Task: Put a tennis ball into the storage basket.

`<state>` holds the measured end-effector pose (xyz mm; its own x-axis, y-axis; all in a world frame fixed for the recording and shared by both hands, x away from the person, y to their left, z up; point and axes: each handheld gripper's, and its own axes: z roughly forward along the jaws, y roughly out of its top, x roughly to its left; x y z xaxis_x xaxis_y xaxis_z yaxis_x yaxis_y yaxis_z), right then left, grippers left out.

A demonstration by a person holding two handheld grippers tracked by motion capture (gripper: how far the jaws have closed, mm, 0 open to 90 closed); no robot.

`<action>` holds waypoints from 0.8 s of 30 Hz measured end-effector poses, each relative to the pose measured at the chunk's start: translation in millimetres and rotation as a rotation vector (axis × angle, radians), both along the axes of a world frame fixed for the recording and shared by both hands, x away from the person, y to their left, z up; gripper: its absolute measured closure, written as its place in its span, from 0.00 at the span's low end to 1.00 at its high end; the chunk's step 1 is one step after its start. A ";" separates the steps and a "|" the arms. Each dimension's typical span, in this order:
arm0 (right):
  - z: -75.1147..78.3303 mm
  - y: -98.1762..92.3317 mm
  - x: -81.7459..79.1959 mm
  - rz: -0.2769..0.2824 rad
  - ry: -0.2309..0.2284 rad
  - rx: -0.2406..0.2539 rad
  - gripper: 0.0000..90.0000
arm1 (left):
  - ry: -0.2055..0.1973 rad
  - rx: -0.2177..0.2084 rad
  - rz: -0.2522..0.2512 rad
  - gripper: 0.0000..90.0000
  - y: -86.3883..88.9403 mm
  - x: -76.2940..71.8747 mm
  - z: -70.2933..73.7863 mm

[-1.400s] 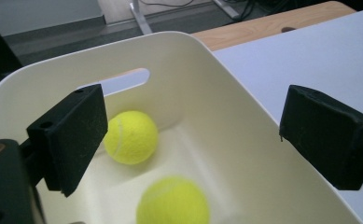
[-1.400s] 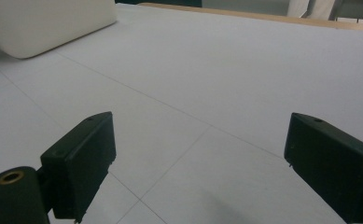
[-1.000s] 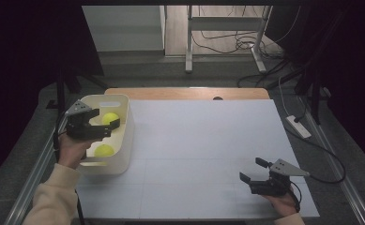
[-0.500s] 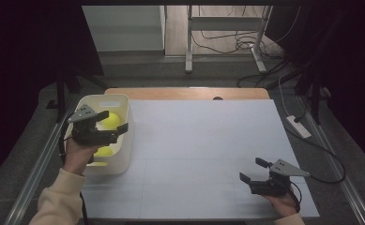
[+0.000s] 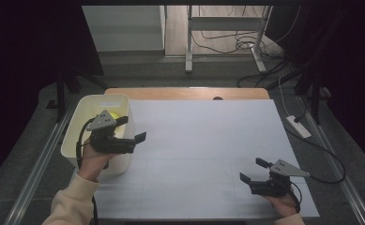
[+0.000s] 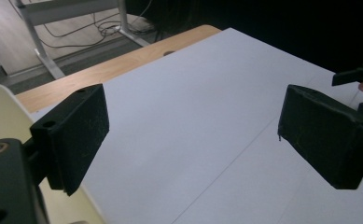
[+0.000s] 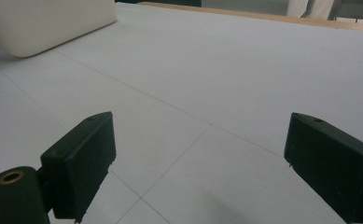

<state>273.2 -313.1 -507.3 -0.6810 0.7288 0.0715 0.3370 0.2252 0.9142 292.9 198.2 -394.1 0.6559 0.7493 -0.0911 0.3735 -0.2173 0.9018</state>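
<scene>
Dim overall; the white table sheet [image 5: 208, 140] catches soft, even light with no glare, darkness surrounds it, and close-up jaws look slightly soft.

No text, label, brand, number or sign can be read on anything here.
</scene>
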 end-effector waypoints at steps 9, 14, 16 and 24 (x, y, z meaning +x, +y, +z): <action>-0.1 -0.1 0.4 0.001 -0.002 -0.002 0.10 | 0.007 -0.001 -0.045 0.11 -15.5 -2.2 -6.5; 0.0 0.6 0.4 0.004 -0.003 -0.001 0.10 | 0.011 -0.002 -0.082 0.11 -32.7 -5.3 -14.0; 0.4 0.6 0.2 0.003 -0.002 -0.002 0.10 | 0.018 0.011 -0.098 0.11 -40.1 -6.2 -17.9; 0.5 -1.0 0.1 -0.001 -0.002 0.001 0.10 | 0.023 0.055 -0.145 0.11 -65.2 -11.8 -34.8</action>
